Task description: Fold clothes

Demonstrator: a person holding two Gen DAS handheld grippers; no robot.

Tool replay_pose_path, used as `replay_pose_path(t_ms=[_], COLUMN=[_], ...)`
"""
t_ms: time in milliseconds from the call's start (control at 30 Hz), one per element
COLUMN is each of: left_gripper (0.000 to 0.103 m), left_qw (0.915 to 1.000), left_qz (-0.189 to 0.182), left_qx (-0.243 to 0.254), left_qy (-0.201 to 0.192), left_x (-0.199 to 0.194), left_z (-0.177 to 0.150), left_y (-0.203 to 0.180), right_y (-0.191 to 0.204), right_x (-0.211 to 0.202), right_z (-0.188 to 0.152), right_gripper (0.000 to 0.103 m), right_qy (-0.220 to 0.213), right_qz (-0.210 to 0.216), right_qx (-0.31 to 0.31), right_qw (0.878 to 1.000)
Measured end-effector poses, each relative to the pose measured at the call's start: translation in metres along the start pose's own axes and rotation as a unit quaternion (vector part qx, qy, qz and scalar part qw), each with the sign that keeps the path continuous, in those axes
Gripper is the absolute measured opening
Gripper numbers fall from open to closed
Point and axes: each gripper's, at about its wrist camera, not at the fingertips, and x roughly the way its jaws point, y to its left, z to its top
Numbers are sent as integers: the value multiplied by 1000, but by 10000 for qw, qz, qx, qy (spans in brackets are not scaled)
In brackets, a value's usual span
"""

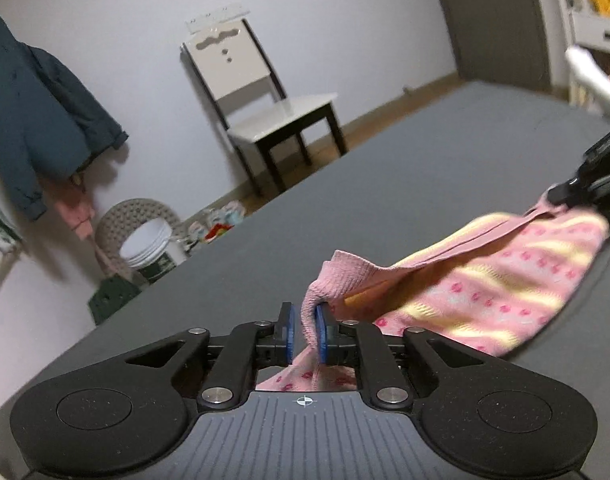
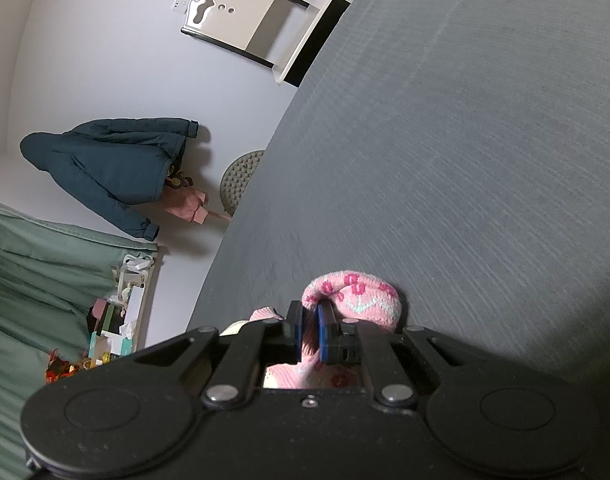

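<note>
Right now both tools are pinching the pink knit garment [image 1: 485, 280]: left tool [image 1: 305, 330] gripping its ribbed edge, right tool [image 2: 309, 334] clamping another end, above the grey table [image 1: 345, 200].

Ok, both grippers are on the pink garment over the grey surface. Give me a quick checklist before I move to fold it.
1. Left gripper has cloth between its pads: ok, the ribbed pink band of the garment is pinched there.
2. Right gripper has cloth: ok, a patterned fold bunches at its tips.
3. Garment stretched between the two grips: ok, the band runs taut in the left wrist view.
4. Garment lying flat: not ok, the body sags and is partly lifted off the grey surface.
5. Surface ahead free of clutter: ok, as far as both views show.
6. Depth of each grip: cannot tell.
</note>
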Motion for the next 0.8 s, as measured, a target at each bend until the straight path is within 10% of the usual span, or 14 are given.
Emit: replay_pose_path(t_ms=[267,433,533,800], left_gripper=[20,20,20,20], left_qw=[9978,9979,9946,9494], left_qz=[201,-542,-405,607], left_qx=[619,178,958,3017], left_qy=[128,-291,-41,622], left_x=[-34,-62,-59,-16], left_z=[-9,-8,-21,-63], left_y=[-4,-12,-44,-99], right_y=[0,0,2,1], right_x=[-1,-2,-2,-1], right_z=[0,0,-1,0], right_gripper=[9,9,9,9], right_qy=[-1,-5,-6,10], right_qz=[-3,-10,-16,5], right_qx=[24,24,27,52], right_qw=[10000,10000,10000,10000])
